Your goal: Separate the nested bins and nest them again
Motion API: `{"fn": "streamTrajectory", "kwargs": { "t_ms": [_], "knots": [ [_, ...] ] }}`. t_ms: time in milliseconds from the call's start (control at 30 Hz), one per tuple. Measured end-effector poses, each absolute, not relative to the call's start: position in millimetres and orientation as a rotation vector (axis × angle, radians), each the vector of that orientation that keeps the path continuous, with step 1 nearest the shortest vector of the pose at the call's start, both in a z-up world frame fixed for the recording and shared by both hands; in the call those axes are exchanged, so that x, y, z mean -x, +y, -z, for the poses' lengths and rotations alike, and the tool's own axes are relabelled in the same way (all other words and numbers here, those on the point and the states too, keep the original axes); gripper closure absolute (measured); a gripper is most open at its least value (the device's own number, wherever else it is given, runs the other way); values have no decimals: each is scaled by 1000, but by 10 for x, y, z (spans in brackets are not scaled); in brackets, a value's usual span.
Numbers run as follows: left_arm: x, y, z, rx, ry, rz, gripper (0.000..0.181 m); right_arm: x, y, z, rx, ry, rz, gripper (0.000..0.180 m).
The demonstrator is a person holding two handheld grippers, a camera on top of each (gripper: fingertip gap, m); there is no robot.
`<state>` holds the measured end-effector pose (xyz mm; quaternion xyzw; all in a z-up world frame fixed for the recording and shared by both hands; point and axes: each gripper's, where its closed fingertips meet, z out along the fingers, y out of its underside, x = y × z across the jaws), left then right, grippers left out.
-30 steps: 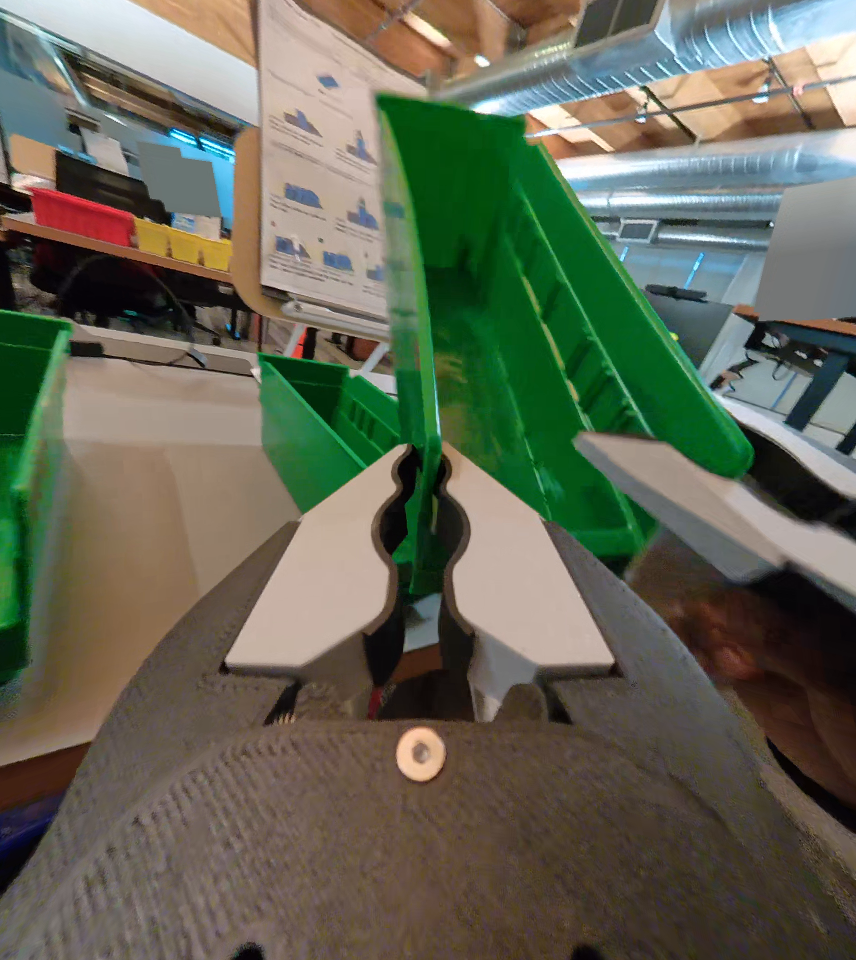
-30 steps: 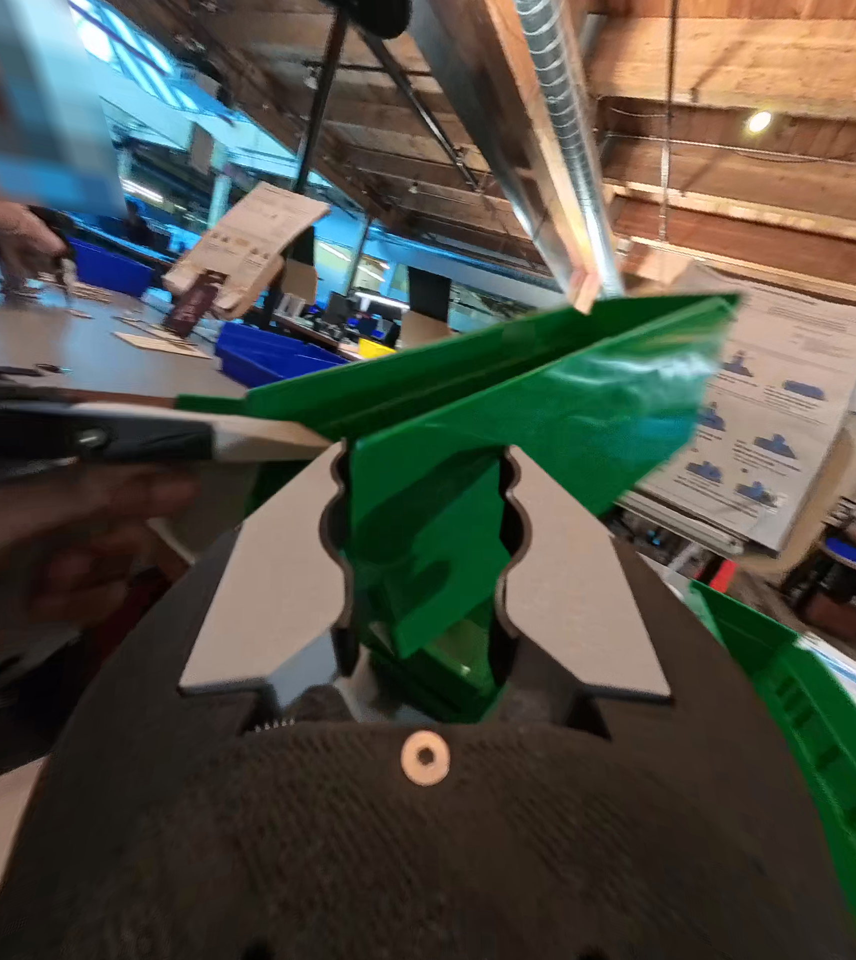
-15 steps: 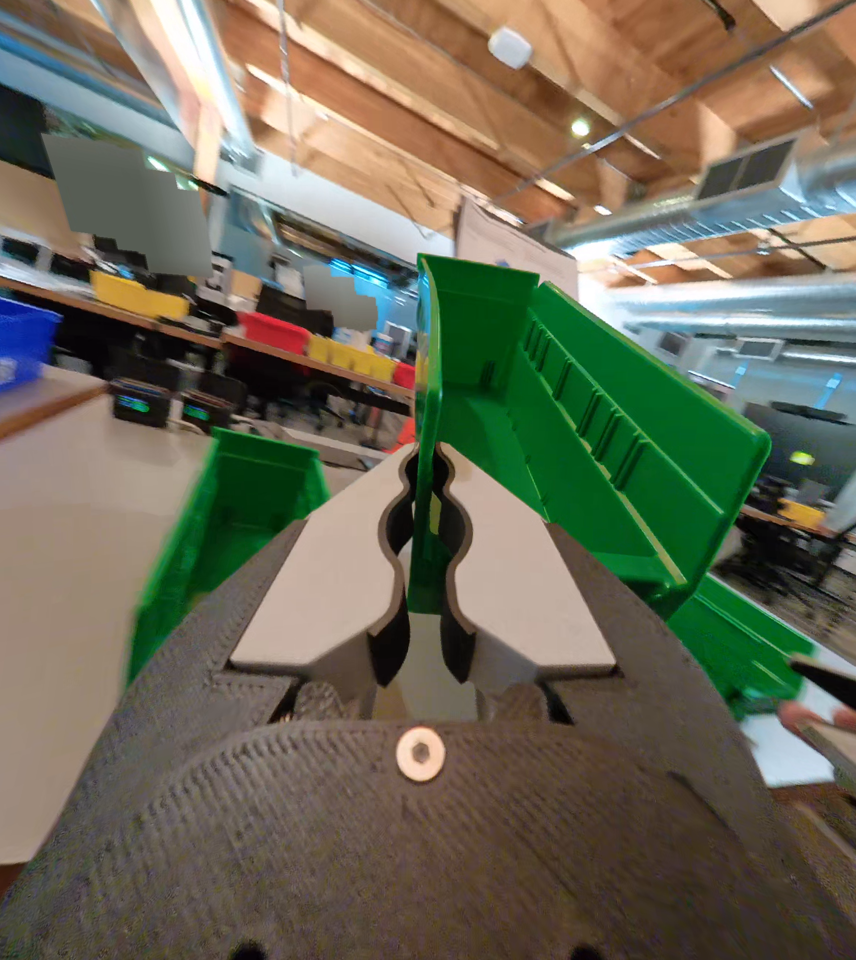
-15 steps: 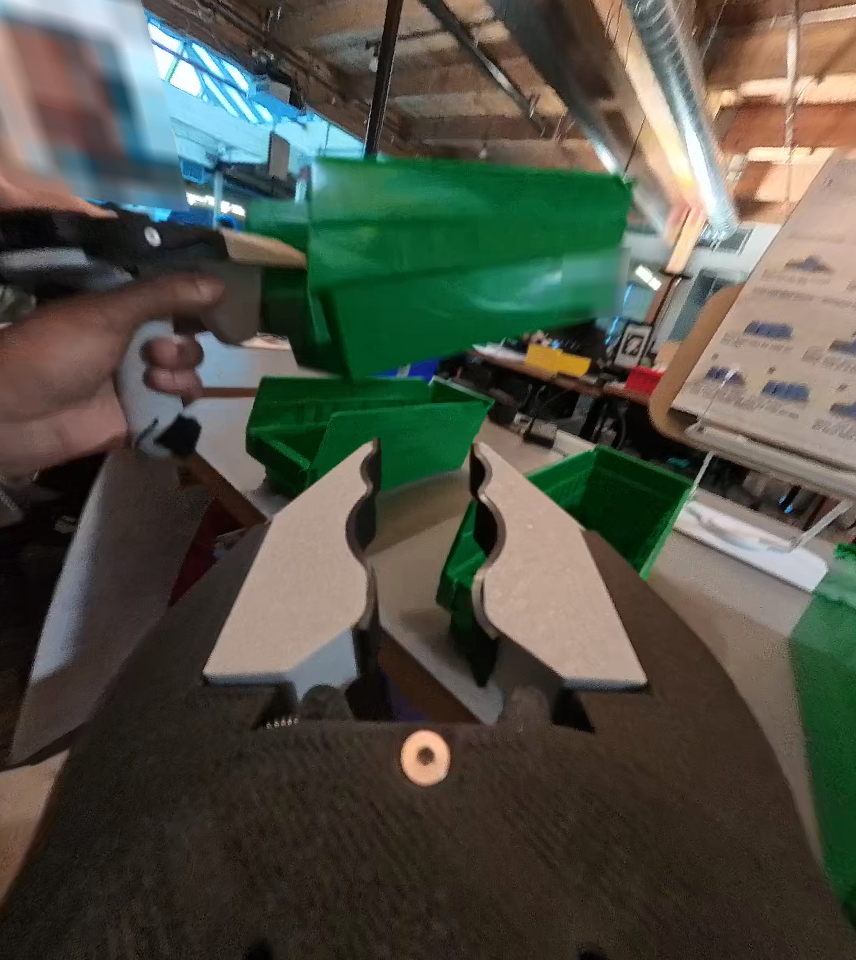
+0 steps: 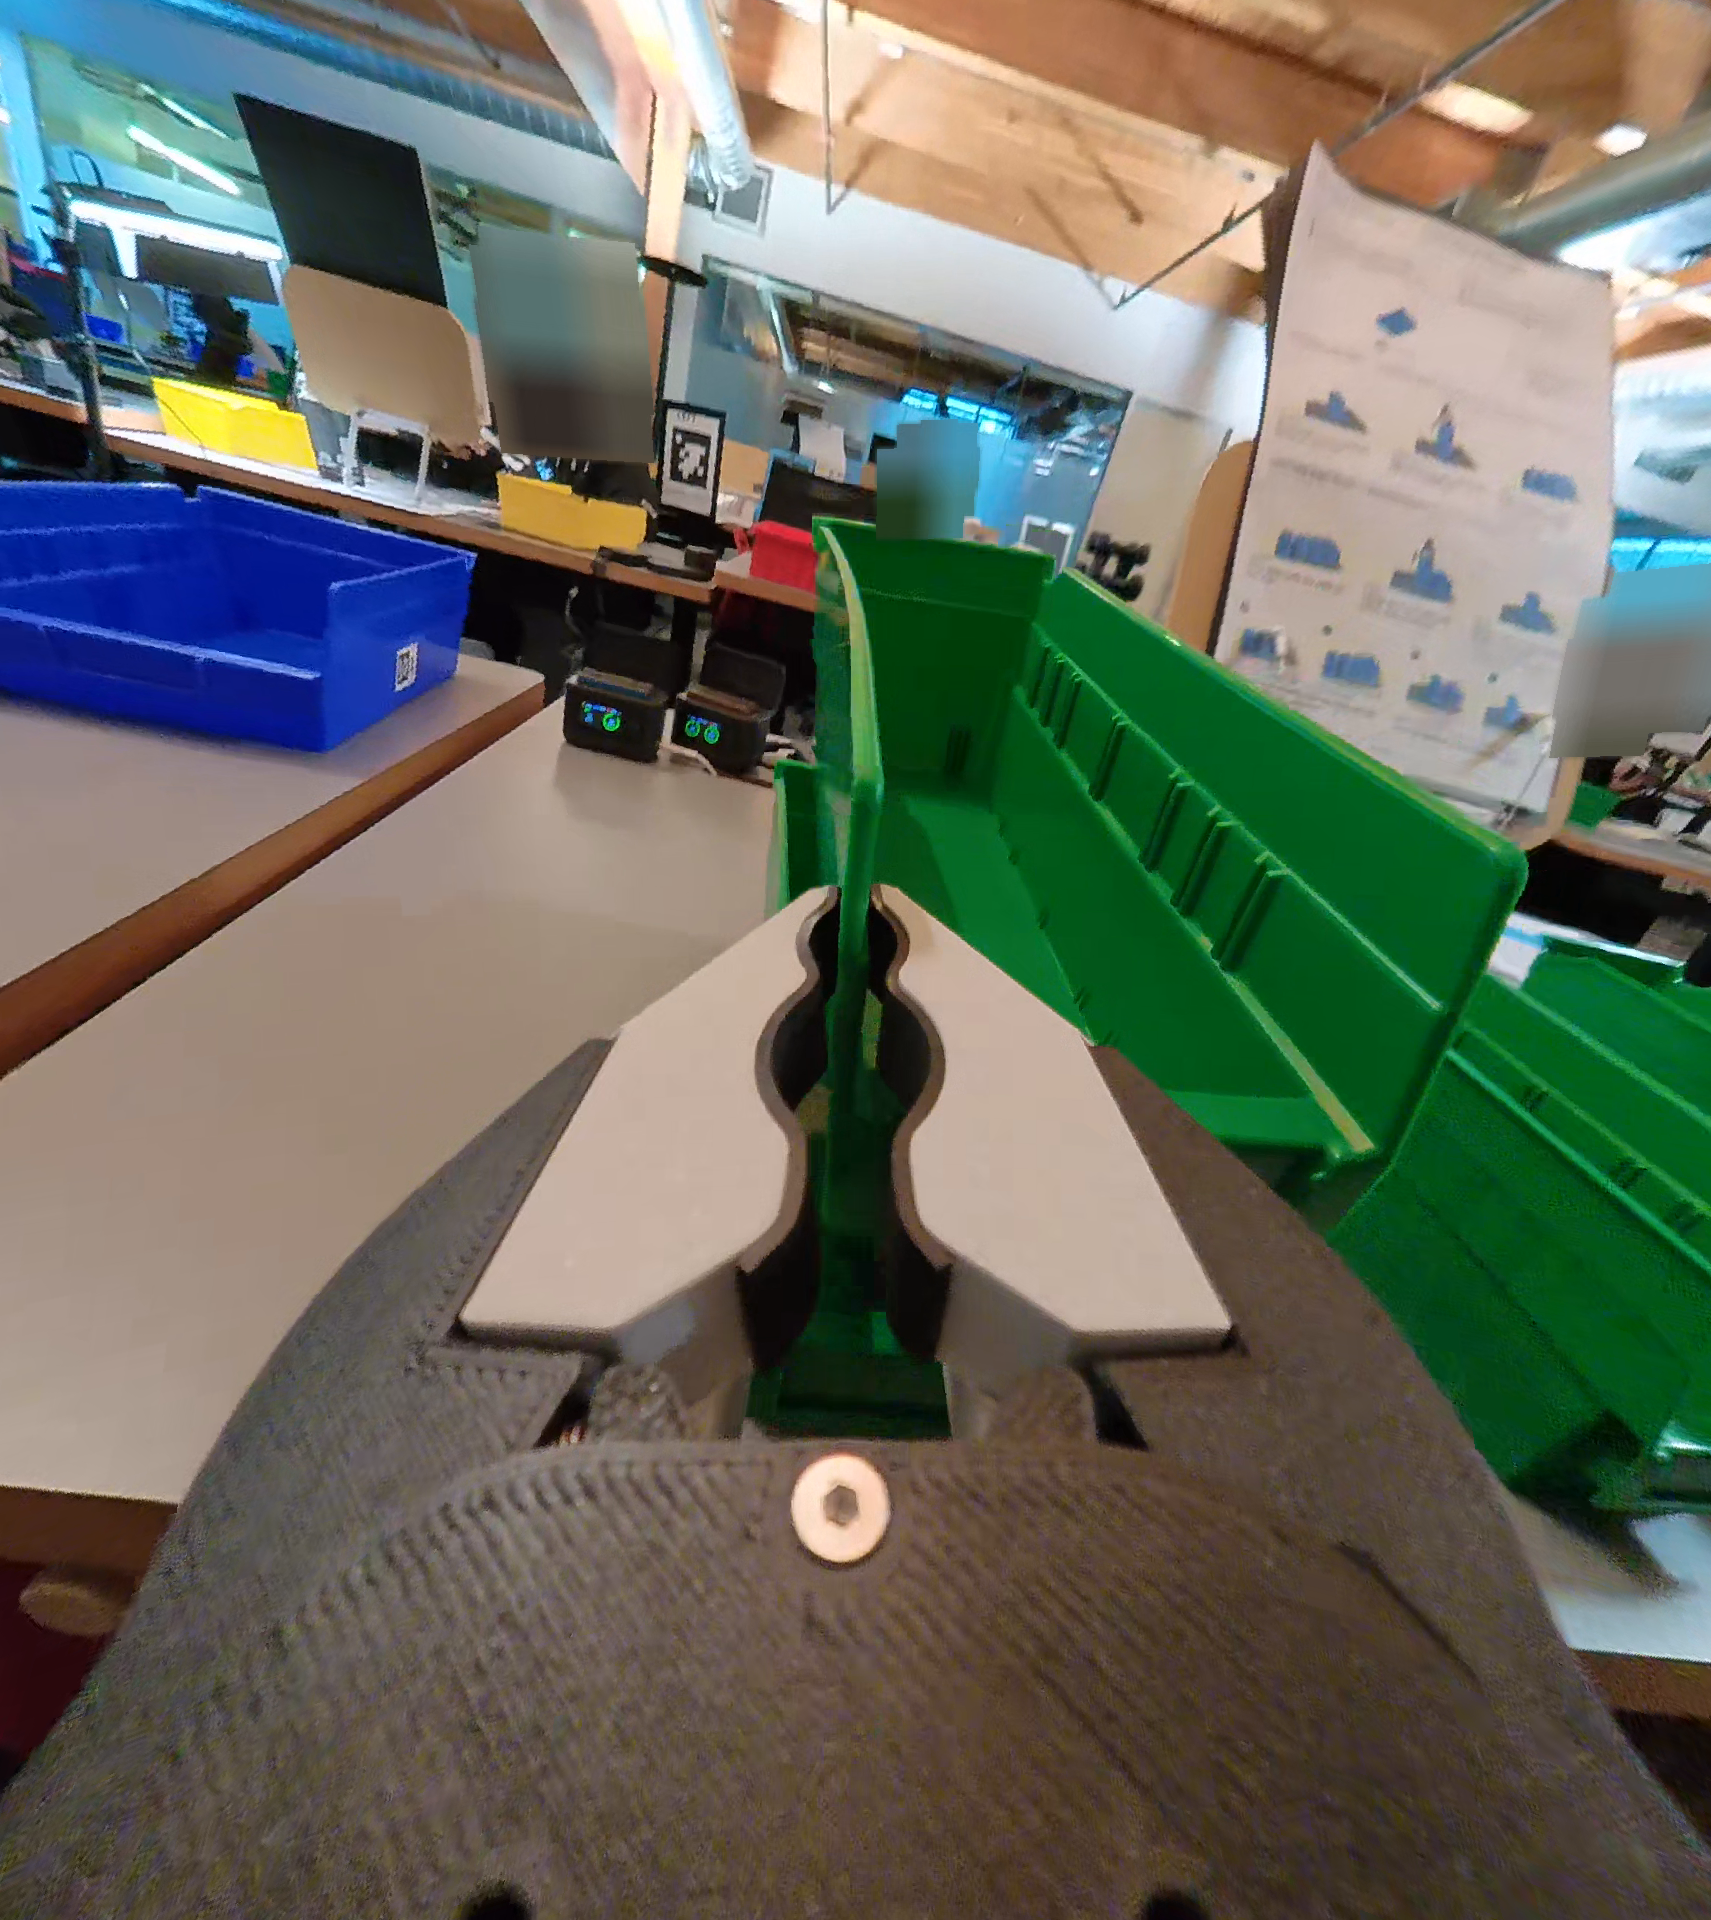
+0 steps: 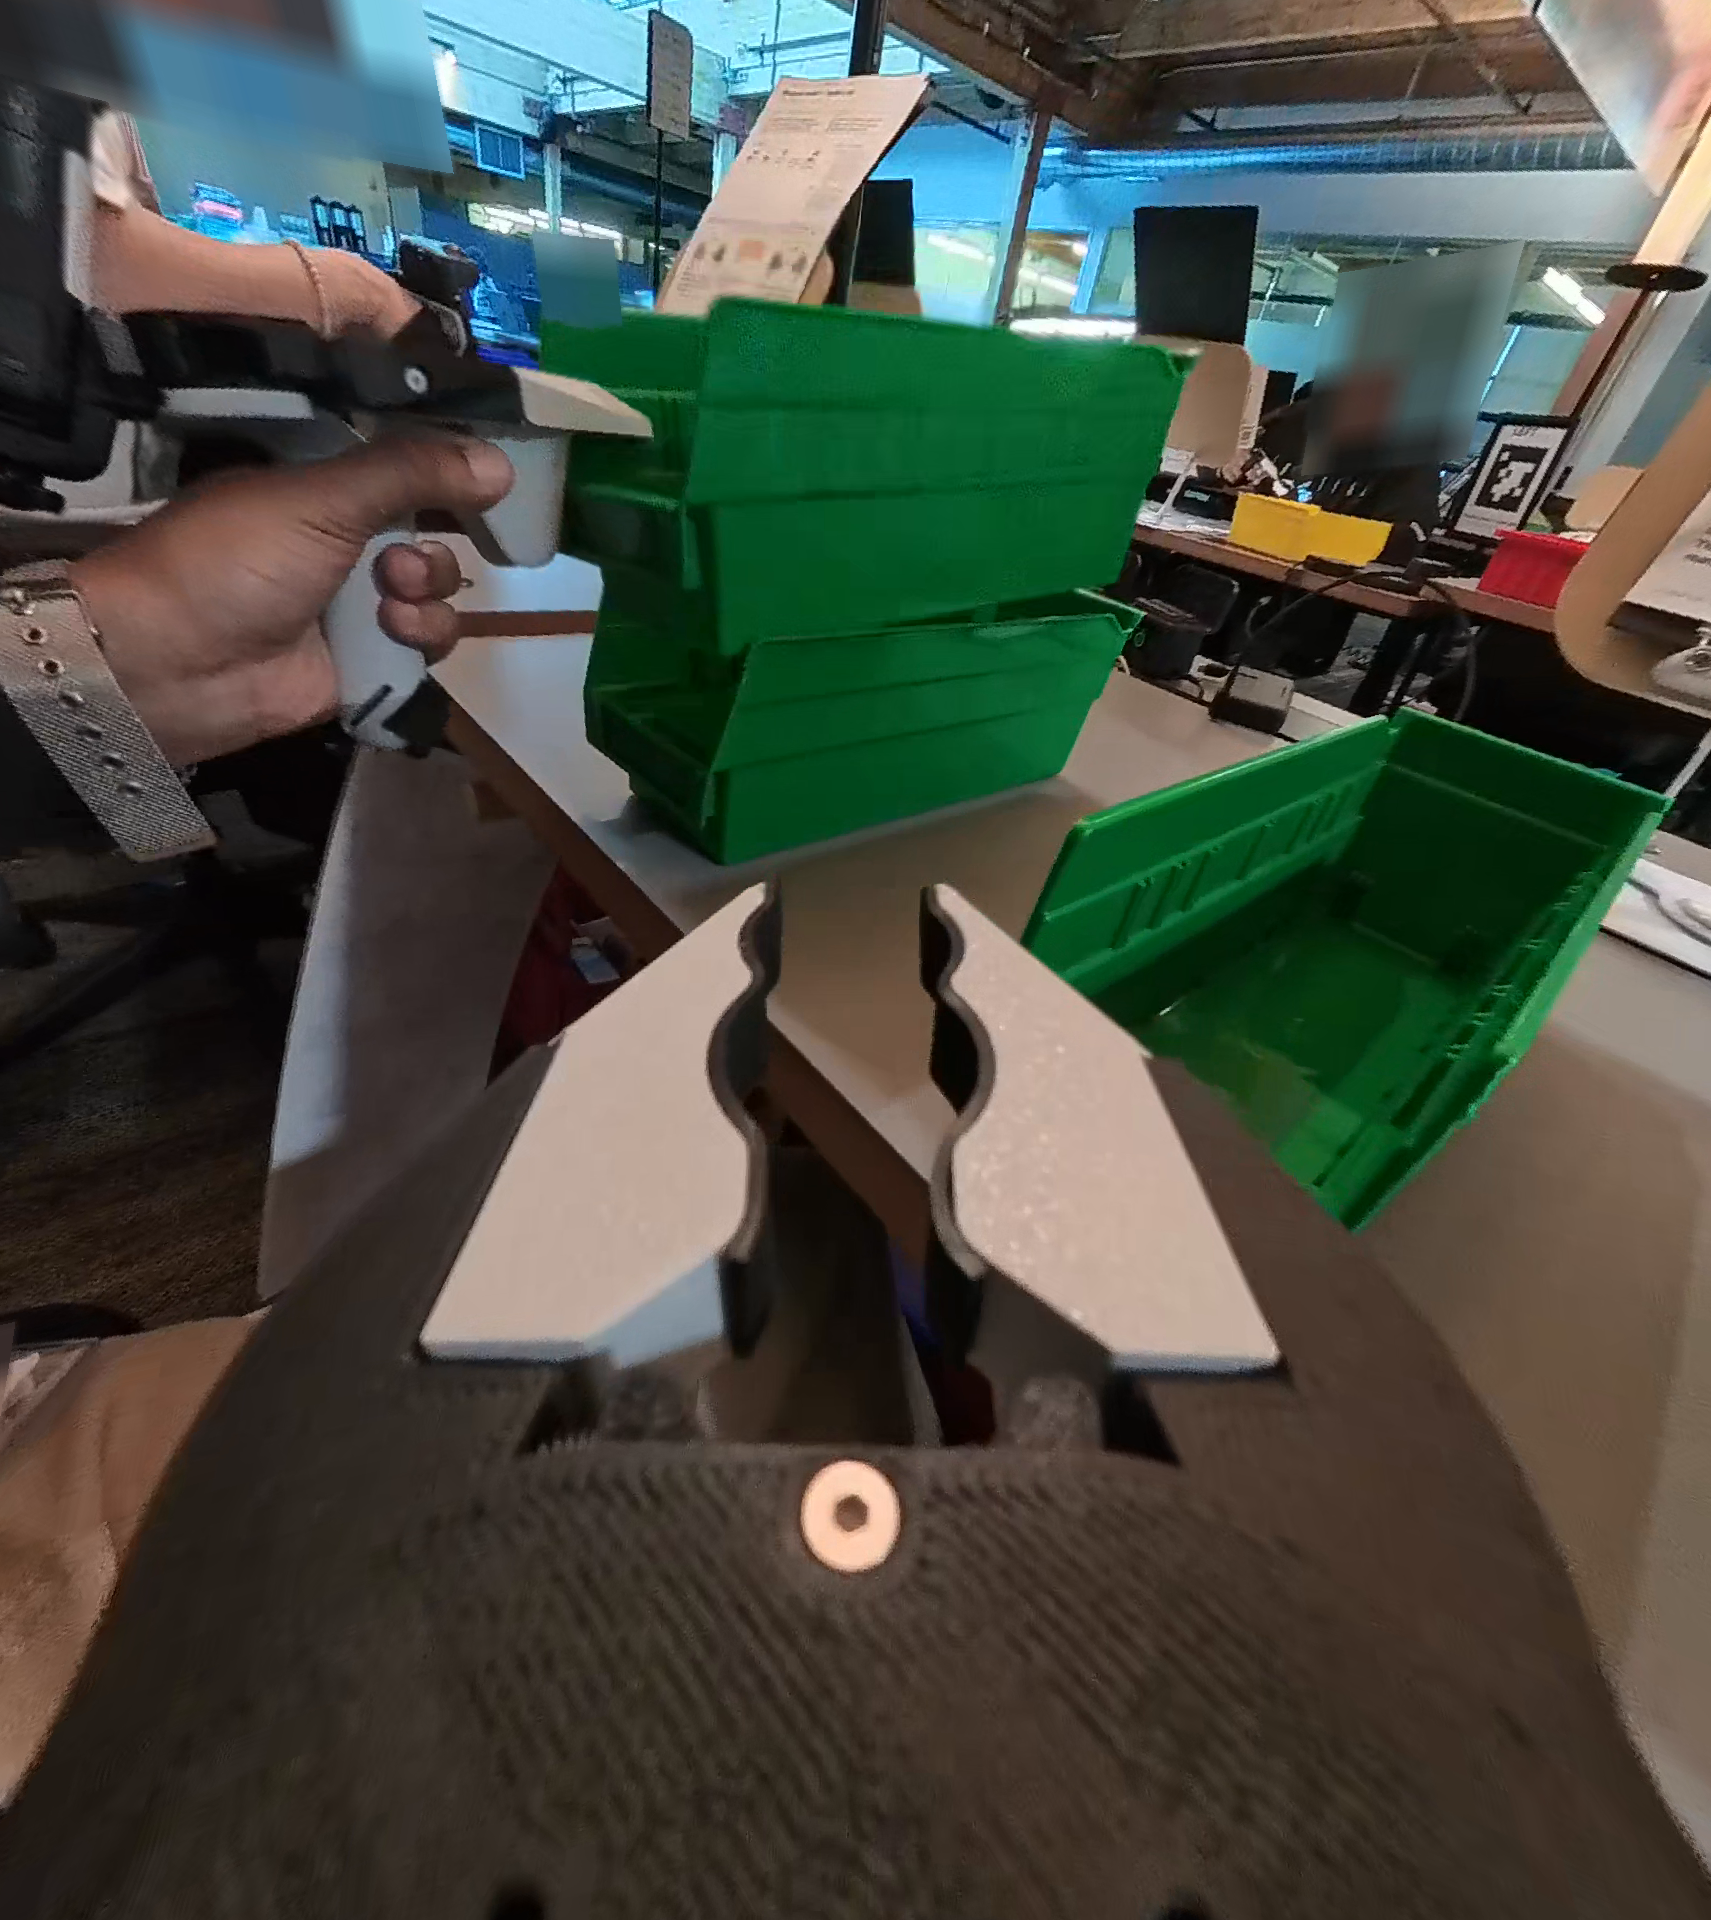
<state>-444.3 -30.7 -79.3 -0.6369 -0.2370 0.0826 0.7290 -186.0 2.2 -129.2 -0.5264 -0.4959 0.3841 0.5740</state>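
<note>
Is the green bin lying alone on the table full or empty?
Empty. The lone green bin on the table shows only its bare floor and ribbed walls.

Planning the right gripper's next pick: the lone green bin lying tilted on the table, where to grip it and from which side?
Grip the near long side wall of the lone green bin, probably from above and the near side. That bin is tipped with its opening facing the open right gripper, so this thin rim is exposed and should fit between the fingers, one inside, one outside.
</note>
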Motion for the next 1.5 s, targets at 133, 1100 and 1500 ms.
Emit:
{"fn": "streamTrajectory", "kwargs": {
  "t_ms": [133,1100,1500],
  "knots": [
    [4490,-267,869,1434,-514,-212,181,1864,-2,1300,1234,-1171,-909,155],
    [4514,-167,1056,1475,-435,-213,160,1913,-148,1434,1244,-1250,-941,159],
    [4531,75,1075,1671,-362,-170,148,1950,-221,1521,1237,-1301,-933,158]
  ]
}}
